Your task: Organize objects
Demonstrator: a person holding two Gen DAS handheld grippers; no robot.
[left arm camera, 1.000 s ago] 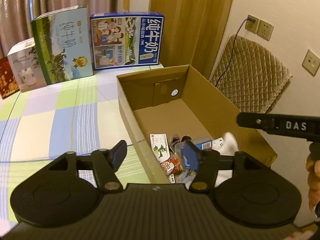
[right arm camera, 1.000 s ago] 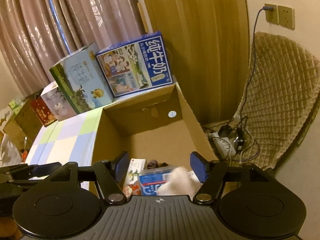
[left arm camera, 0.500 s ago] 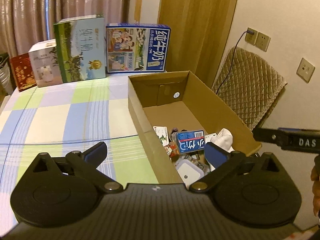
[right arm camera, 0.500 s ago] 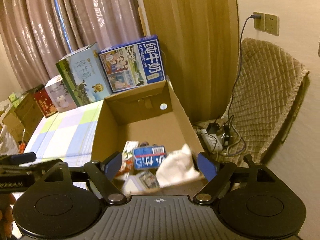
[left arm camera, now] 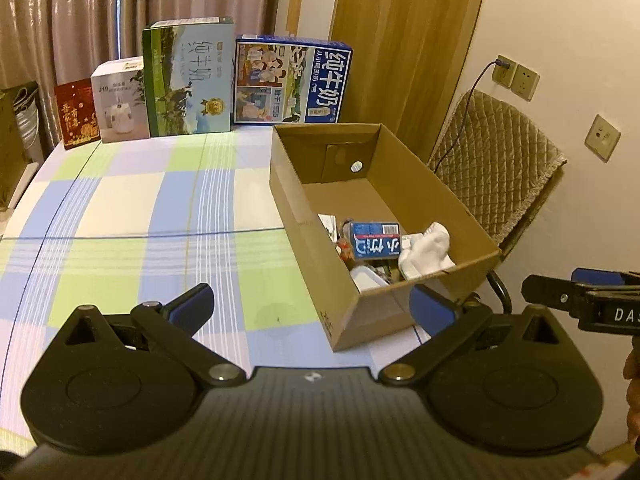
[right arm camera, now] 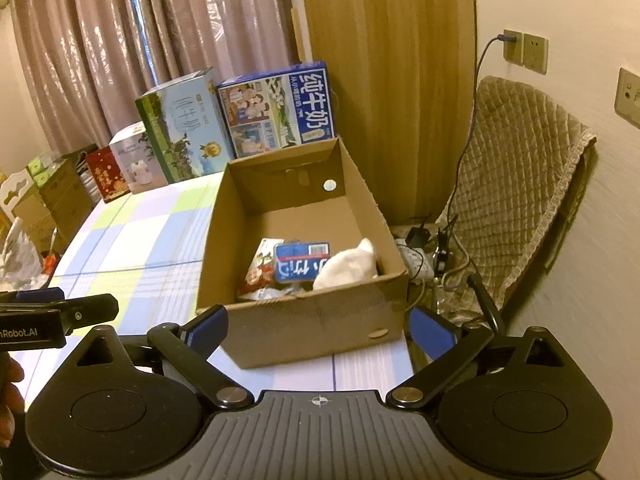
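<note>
A cardboard box (left arm camera: 404,196) sits at the right edge of the checked counter (left arm camera: 132,216), holding a blue packet (left arm camera: 376,240), a white sock (left arm camera: 426,250) and small items. Both the left hand-held gripper (left arm camera: 312,304) and right hand-held gripper (right arm camera: 318,326) hover near it, spread wide, empty.

Left wrist cam sits above the checked tablecloth (left arm camera: 120,216), left of the cardboard box (left arm camera: 404,312), facing its near left corner. Right wrist cam is squarely in front of the box (right arm camera: 312,320), a bit closer, looking down its length. Both share the box, milk cartons (left arm camera: 292,80) behind it, curtain.
</note>
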